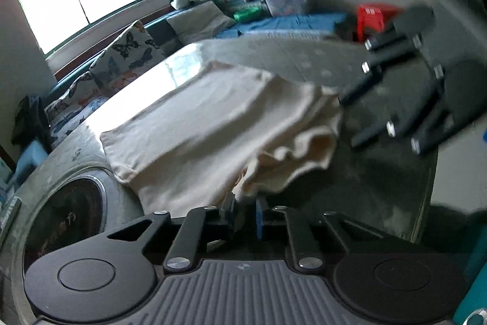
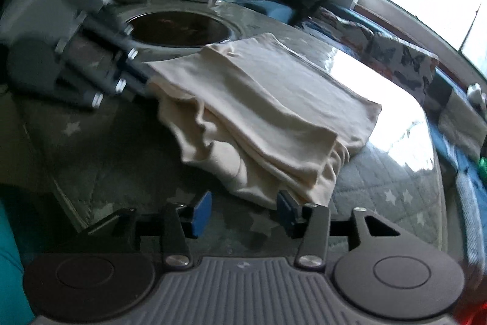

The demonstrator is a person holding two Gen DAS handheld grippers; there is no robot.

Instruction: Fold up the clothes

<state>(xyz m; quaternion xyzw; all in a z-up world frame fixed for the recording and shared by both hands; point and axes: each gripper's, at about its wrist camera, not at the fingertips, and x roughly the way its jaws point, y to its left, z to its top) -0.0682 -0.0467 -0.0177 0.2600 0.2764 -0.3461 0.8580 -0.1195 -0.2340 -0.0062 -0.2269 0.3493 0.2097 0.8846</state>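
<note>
Left wrist view: the left tongs [image 1: 245, 210] are pinched nearly shut on the near hem of a cream-beige folded cotton garment [image 1: 194, 127], which lies in rumpled layers on the glossy grey star-patterned bench [image 1: 380, 181]. The right tongs [image 1: 344, 99] meet the cloth's far corner; motion blur hides their state.

Right wrist view: the right tongs [image 2: 243, 213] stand wide open, the garment's [image 2: 261, 111] drooping edge touching one blue pad [image 2: 286, 207]. The left tongs [image 2: 143, 81] clamp its opposite corner.
</note>
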